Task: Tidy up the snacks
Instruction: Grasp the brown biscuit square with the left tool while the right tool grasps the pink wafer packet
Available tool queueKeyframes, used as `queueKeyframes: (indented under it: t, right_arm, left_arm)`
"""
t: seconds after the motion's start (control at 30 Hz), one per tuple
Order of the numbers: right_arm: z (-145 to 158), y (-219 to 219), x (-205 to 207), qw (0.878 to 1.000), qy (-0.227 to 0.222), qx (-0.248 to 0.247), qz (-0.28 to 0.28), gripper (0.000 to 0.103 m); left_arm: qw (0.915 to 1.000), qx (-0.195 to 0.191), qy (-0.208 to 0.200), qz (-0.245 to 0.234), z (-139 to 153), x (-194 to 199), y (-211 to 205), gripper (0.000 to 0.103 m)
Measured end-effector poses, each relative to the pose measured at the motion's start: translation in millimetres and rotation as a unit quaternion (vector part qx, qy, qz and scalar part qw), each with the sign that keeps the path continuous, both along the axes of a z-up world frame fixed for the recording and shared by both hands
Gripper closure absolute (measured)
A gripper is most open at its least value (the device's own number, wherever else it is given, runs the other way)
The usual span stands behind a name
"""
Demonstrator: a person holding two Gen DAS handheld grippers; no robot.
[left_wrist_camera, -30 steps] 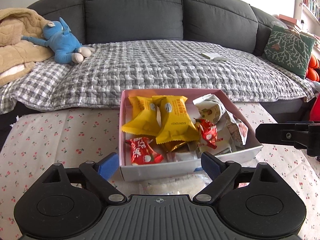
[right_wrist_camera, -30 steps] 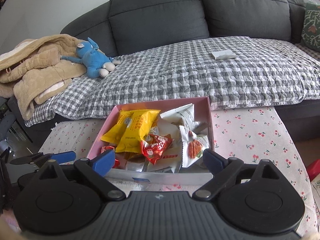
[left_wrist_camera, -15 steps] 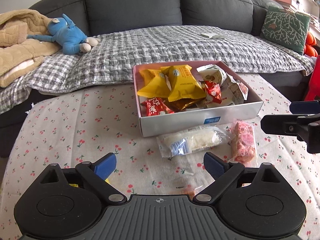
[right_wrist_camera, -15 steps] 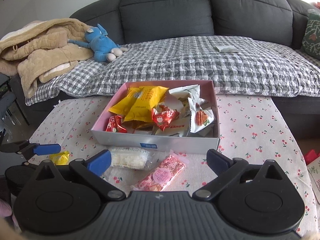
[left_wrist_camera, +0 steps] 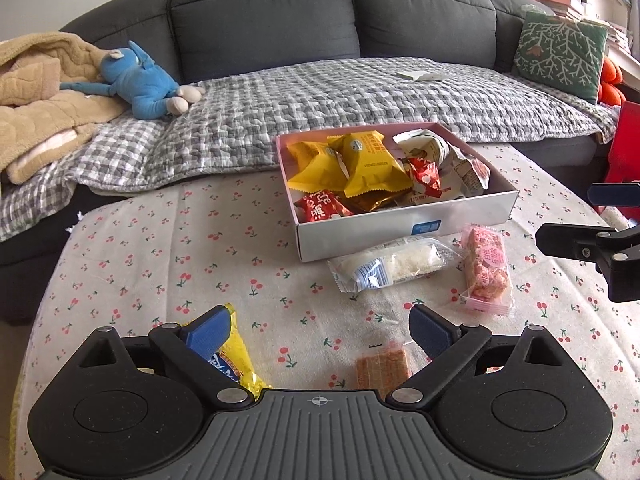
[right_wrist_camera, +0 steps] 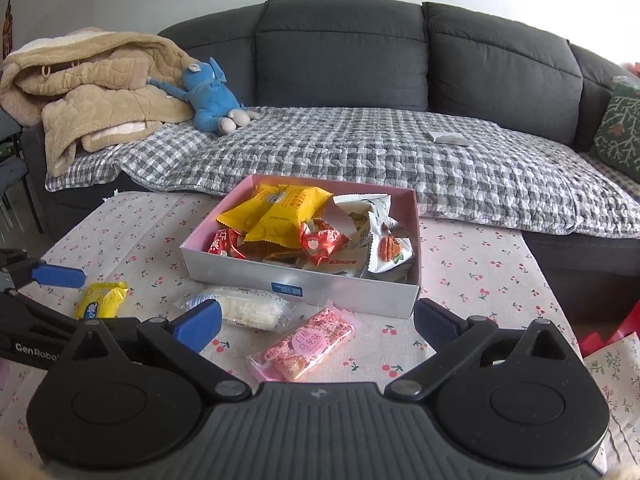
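Left wrist view: the left gripper (left_wrist_camera: 320,330) hangs spread wide and empty over the table (left_wrist_camera: 140,248), likely choosing a loose snack; the yellow packet (left_wrist_camera: 236,356) lies under its left finger, the box (left_wrist_camera: 400,236) beyond it. The right gripper (right_wrist_camera: 318,322), also wide and empty, frames the pink bar (right_wrist_camera: 304,346). Since a second ago both have backed away from the box, jaws opening further with nothing between them.

A dark grey sofa (right_wrist_camera: 340,52) is standing behind the table, and a grey checked blanket (right_wrist_camera: 360,152) is covering its seat. A blue plush toy (left_wrist_camera: 140,80) is lying against a beige coat (right_wrist_camera: 92,92). A green cushion (left_wrist_camera: 560,56) is leaning at the right end. A cherry-print tablecloth (left_wrist_camera: 160,248) is covering the table.
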State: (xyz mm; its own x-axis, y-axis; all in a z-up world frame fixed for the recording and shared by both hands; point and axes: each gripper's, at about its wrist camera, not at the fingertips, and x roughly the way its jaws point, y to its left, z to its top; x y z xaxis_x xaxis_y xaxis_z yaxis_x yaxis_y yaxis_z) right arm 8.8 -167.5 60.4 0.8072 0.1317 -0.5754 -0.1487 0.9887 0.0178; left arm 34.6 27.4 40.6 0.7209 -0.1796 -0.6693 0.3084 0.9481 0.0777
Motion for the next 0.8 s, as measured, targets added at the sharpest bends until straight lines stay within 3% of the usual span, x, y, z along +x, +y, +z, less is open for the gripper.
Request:
queueKeyframes:
  t: [0.2, 0.33, 0.43, 0.7, 0.8]
  right_arm:
    - [-10.1, 5.3, -6.9, 1.000, 0.006, -0.002, 0.009, 0.001]
    - [-10.2, 10.7, -12.1, 0.999, -0.011, -0.033, 0.026, 0.001]
    - [-11.9, 11.7, -11.8, 0.998, -0.015, -0.046, 0.032, 0.001]
    - [-27.4, 10.6, 12.2, 0.999, 0.019, -0.007, 0.036, 0.003]
    - [-35.6, 15.6, 19.4, 0.999, 0.032, -0.002, 0.036, 0.007]
  left_arm:
    - [0.9999, 0.012, -0.002, -0.005, 1.0, -0.5, -5.1, 0.006]
    - [0.9998, 0.016, 0.015, 0.001, -6.2, -1.0, -8.3, 0.006]
    - [0.9992, -0.005, 0.038, -0.002, -12.1, -3.2, -7.4, 0.006]
    - [0.9985, -0.017, 0.047, -0.021, -21.8, -6.3, -11.3, 0.009]
    - [0.9954, -0.049, 0.080, -0.021, -26.6, -3.2, -9.1, 0.019]
